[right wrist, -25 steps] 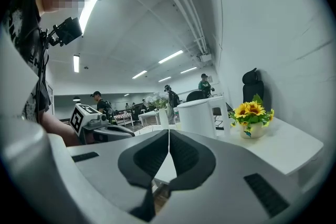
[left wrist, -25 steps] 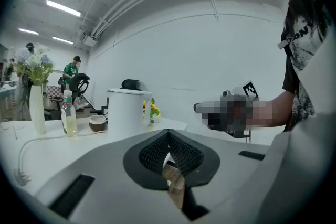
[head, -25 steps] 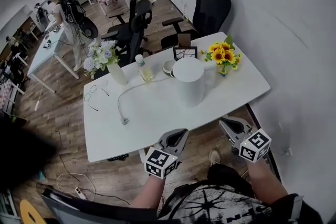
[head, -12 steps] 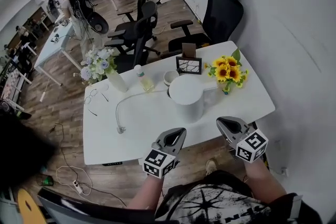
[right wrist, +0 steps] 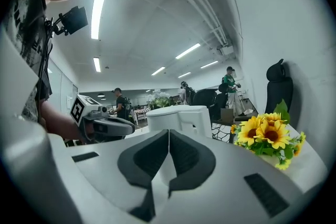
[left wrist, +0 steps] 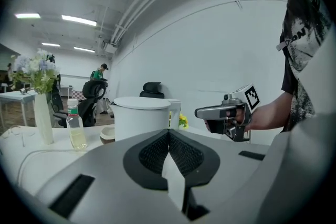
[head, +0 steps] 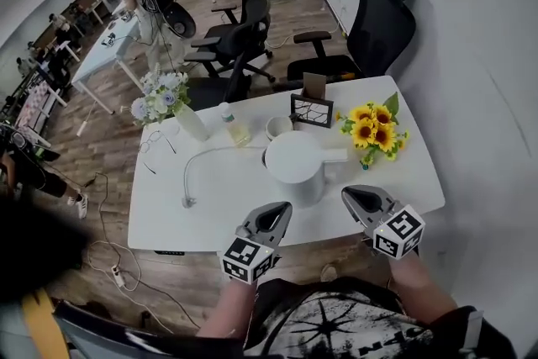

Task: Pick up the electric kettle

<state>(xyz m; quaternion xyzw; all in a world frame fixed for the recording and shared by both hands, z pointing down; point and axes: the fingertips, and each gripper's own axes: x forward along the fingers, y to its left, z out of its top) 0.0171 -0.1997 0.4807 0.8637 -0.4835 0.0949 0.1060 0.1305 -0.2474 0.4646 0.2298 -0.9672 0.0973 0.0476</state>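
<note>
The tabletop (head: 218, 197) carries the kettle (head: 294, 157) near its front edge, ahead of both grippers and touching neither. Its body looks broad and smooth, so a pinch there would likely slip. The handle (head: 334, 154) faces right. The left gripper (head: 277, 214) and right gripper (head: 355, 197) have their fingers (left wrist: 155, 155) pressed together on nothing. Arriving like that, they would shove the kettle. The sunflowers (head: 376, 124) stand near the handle and could get knocked. The cord (head: 202, 155) may drag on a lift.

The left gripper (head: 271, 219) sat at lower centre, the right gripper (head: 363, 201) at lower right. Both pointed up-frame, jaws pressed together on nothing.
</note>
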